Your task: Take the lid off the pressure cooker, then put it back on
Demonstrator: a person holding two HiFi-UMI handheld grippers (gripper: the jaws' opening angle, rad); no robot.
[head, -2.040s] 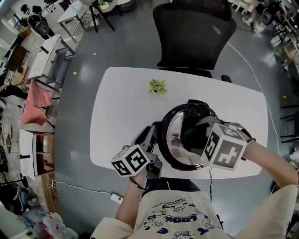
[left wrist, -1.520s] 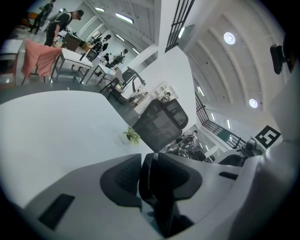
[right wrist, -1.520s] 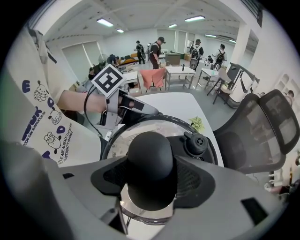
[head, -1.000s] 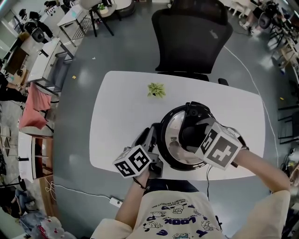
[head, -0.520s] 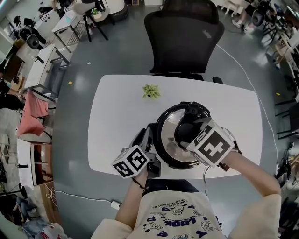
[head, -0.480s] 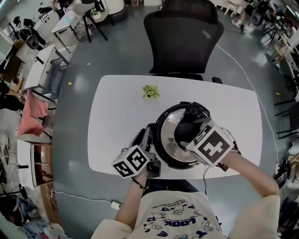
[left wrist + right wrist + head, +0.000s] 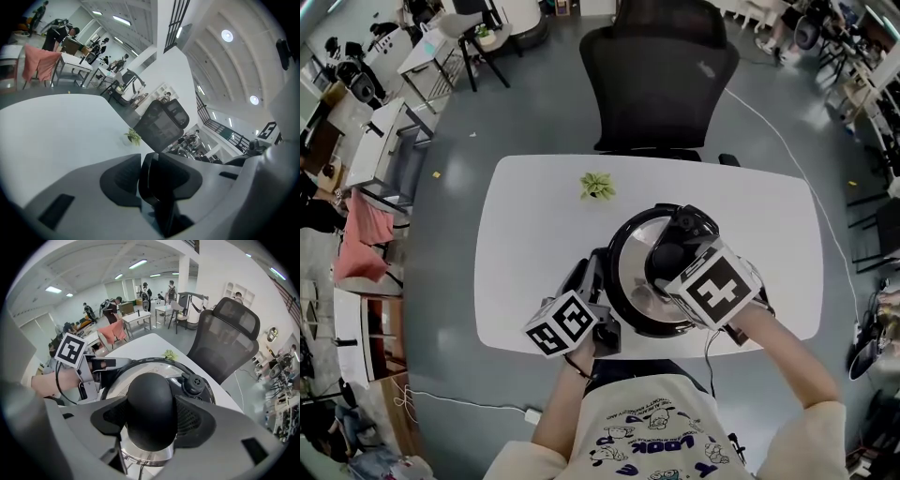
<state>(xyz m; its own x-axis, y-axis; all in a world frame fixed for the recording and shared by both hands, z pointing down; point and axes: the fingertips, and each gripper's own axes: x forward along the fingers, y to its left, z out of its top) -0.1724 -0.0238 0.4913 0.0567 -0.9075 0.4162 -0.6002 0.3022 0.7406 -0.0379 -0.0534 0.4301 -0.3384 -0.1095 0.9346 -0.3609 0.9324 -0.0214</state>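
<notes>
Lid [image 7: 628,267] on top of pressure cooker [image 7: 613,292], which is on white table [image 7: 534,234]. Right gripper [image 7: 151,414] clamped on the lid's black knob [image 7: 151,399], both pads against it. Steam valve [image 7: 193,382] just beyond the knob. Left gripper [image 7: 149,185] at the cooker's left side, closed on black side handle [image 7: 164,180], outline mostly hidden by the jaws. Cooker's near-right side covered by marker cube [image 7: 712,286]. Shirt [image 7: 656,445] print upside down: "LOOK" legible, rest cut off. Small plant [image 7: 597,185] beyond the cooker, black chair [image 7: 661,80] farther.
</notes>
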